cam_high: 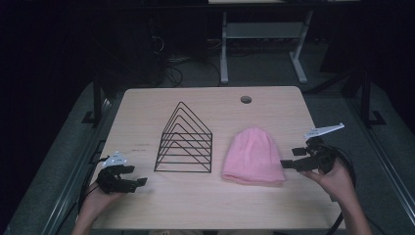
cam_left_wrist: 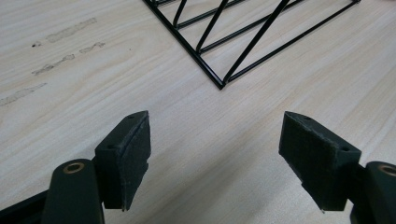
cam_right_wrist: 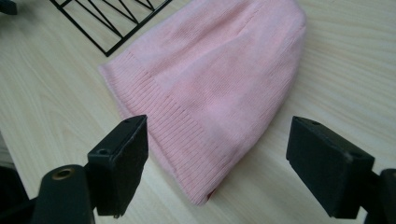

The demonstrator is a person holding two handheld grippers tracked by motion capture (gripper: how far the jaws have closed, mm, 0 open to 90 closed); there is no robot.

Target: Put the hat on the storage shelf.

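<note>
High view: pale wooden table (cam_high: 205,196), dark room

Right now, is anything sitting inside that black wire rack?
Nothing: between the bars of the wire rack only bare table shows. The pink hat lies beside it, flat on the table; whatever might be under or inside the hat is covered.

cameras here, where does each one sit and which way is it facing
High view: above the person's side, looking forward and down on the table; both forearms, left gripper and right gripper show.
Left gripper view: rides the left gripper, open jaws facing the wire rack.
Right gripper view: rides the right gripper, open jaws facing the pink beanie.
Both gripper views share the rack.
</note>
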